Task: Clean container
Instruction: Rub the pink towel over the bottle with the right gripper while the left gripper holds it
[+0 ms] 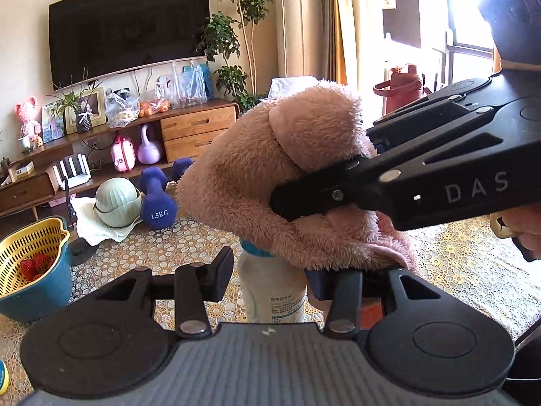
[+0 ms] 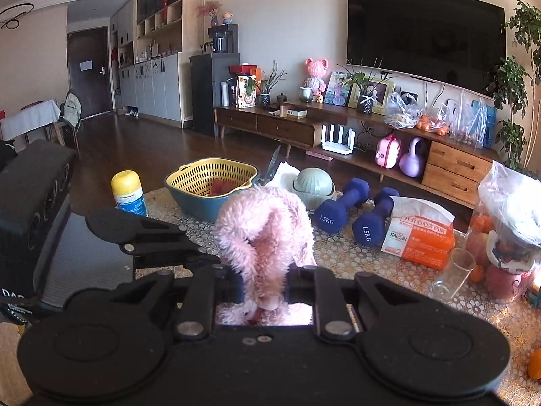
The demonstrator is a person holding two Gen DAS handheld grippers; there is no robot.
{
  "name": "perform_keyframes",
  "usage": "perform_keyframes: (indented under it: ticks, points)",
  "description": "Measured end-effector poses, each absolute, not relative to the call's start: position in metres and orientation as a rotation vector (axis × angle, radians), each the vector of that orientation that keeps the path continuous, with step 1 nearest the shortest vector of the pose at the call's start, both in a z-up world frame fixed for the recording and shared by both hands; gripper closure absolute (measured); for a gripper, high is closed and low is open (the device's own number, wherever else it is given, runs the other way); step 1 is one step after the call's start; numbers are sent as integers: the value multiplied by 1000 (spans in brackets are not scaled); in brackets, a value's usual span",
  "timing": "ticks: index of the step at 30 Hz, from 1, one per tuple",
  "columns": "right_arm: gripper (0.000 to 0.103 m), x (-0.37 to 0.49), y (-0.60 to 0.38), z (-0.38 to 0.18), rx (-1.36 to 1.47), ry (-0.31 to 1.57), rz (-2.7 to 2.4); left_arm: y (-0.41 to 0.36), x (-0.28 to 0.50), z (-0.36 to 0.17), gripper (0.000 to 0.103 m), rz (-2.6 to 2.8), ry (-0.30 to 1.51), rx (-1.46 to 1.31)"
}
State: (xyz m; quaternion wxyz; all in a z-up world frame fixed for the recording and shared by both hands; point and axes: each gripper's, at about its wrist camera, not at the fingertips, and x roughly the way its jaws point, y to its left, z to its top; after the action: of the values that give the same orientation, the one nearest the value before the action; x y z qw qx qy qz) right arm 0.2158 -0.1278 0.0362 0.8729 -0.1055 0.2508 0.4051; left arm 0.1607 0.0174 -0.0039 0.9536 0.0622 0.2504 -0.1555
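Observation:
A white bottle [image 1: 272,291] with a blue cap stands on the patterned table. In the left wrist view my left gripper [image 1: 270,279] has a finger close against each side of the bottle, shut on it. A fluffy pink cloth [image 1: 270,169] lies draped over the bottle's top and hides the cap. My right gripper [image 1: 304,186] comes in from the right and is shut on that cloth. In the right wrist view the pink cloth [image 2: 267,233] is pinched in the right gripper [image 2: 265,287], the bottle is hidden beneath it, and the left gripper [image 2: 203,260] shows at the left.
A yellow colander [image 2: 209,177] with strawberries sits in a blue basin at the far left. A yellow-capped bottle [image 2: 128,193], a green lidded bowl [image 2: 312,182], two blue dumbbells [image 2: 341,209], an orange snack bag [image 2: 419,233] and an empty glass [image 2: 453,274] crowd the table.

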Motion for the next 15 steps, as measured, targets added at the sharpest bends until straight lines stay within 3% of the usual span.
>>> perform_keyframes:
  ticks: [1, 5, 6, 15]
  points:
    - [84, 215, -128, 36, -215, 527, 846, 19, 161, -5, 55, -317, 505, 117]
    - [84, 216, -130, 35, -215, 527, 840, 26, 158, -12, 29, -321, 478, 120]
    - [84, 217, -132, 35, -212, 527, 838, 27, 158, -15, 27, -329, 477, 118]
    - [84, 230, -141, 31, -148, 540, 838, 24, 189, -51, 27, -369, 564, 114]
